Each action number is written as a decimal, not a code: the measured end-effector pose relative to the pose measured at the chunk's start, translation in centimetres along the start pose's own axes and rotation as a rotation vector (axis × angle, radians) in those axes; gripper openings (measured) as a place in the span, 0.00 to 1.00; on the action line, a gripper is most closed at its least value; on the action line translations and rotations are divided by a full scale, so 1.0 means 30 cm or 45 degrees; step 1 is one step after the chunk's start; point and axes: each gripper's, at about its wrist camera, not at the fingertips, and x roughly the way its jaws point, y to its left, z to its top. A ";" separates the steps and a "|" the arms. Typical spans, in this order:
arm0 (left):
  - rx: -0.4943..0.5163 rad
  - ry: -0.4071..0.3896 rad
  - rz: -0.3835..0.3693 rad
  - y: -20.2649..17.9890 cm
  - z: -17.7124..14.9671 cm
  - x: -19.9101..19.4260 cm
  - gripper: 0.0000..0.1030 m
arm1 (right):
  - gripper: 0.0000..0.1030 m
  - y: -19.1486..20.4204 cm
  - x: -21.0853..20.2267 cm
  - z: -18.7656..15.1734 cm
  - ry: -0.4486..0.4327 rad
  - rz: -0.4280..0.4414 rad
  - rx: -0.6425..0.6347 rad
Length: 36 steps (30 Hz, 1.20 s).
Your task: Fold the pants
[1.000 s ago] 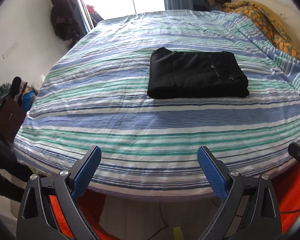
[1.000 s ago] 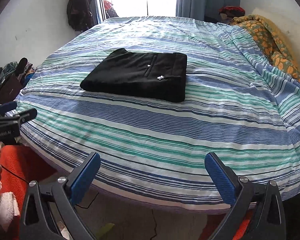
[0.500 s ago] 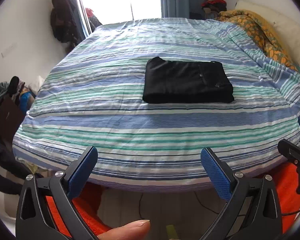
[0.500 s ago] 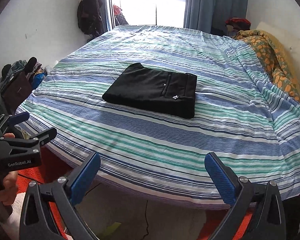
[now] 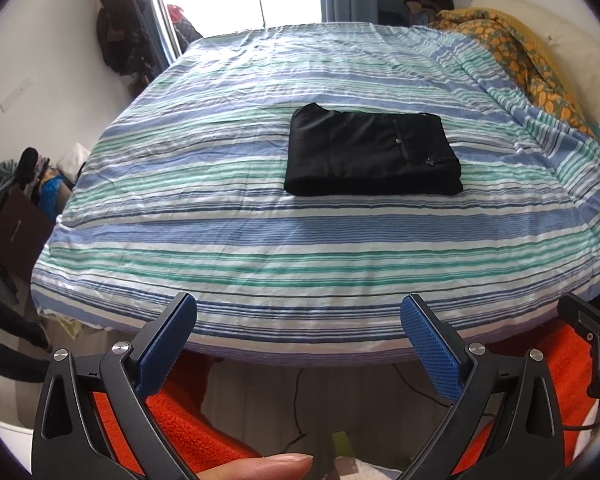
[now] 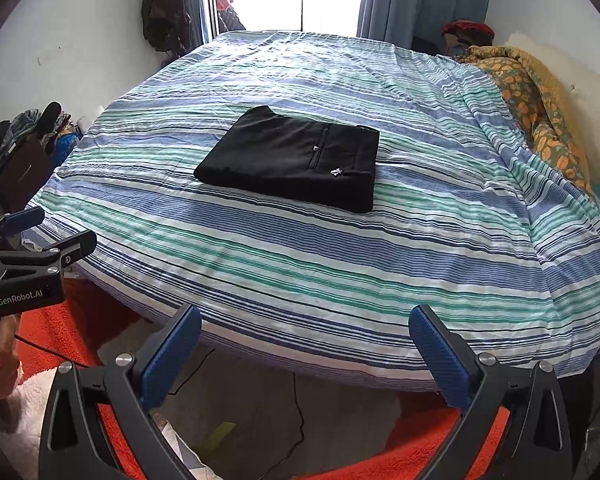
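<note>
Black pants lie folded into a flat rectangle in the middle of the striped bed. A small white logo and a pocket zip face up. My left gripper hangs open off the bed's near edge, well back from the pants, with nothing between its blue pads. My right gripper is likewise open and empty beyond the near edge. The left gripper also shows at the left side of the right wrist view, held by a hand.
An orange floral blanket is bunched along the bed's right side. Bags and clothes pile up by the left wall. An orange rug and a cable lie on the floor below. A fingertip shows at the bottom.
Both grippers have drawn back from the bed, so the pants look smaller and farther away. The pants have not moved. Both grippers stay open.
</note>
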 end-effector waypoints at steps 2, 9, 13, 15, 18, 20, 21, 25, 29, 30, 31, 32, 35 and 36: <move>0.006 0.002 -0.007 -0.005 0.003 -0.006 0.99 | 0.99 -0.005 -0.017 0.004 -0.002 -0.011 0.008; 0.007 0.021 -0.005 0.002 -0.001 0.011 0.99 | 0.99 0.004 -0.027 0.013 -0.003 0.011 0.020; 0.004 0.020 0.000 0.009 -0.004 0.013 0.99 | 1.00 0.012 -0.002 0.003 0.019 0.005 0.015; 0.001 0.020 -0.001 0.013 -0.003 0.014 0.99 | 1.00 0.017 0.003 0.004 0.025 -0.001 0.009; -0.002 0.015 -0.003 0.015 -0.004 0.012 0.99 | 1.00 0.027 -0.001 0.010 0.024 0.000 0.001; -0.003 0.016 -0.004 0.014 -0.004 0.012 0.99 | 1.00 0.032 -0.008 0.015 0.016 -0.005 -0.004; -0.001 0.019 -0.004 0.015 -0.003 0.013 0.99 | 1.00 0.033 -0.011 0.015 0.012 -0.004 -0.005; 0.003 0.019 -0.007 0.009 -0.001 0.009 0.99 | 1.00 0.033 -0.014 0.009 0.010 0.001 -0.006; 0.009 0.017 -0.012 -0.001 -0.002 0.002 0.99 | 1.00 0.033 -0.003 -0.004 0.021 0.004 -0.012; 0.013 0.016 -0.012 -0.004 -0.002 0.000 0.99 | 1.00 0.033 -0.002 -0.006 0.022 0.006 -0.012; 0.017 0.015 -0.013 -0.005 -0.002 -0.001 0.99 | 1.00 0.034 -0.002 -0.008 0.022 0.008 -0.013; 0.021 0.014 -0.013 -0.008 -0.002 -0.003 0.99 | 1.00 0.035 -0.002 -0.010 0.021 0.010 -0.013; 0.028 0.008 -0.015 -0.010 -0.001 -0.008 0.99 | 1.00 0.039 -0.004 -0.013 0.019 0.018 -0.015; 0.030 0.007 -0.017 -0.012 -0.002 -0.011 0.99 | 1.00 0.040 -0.004 -0.014 0.019 0.020 -0.016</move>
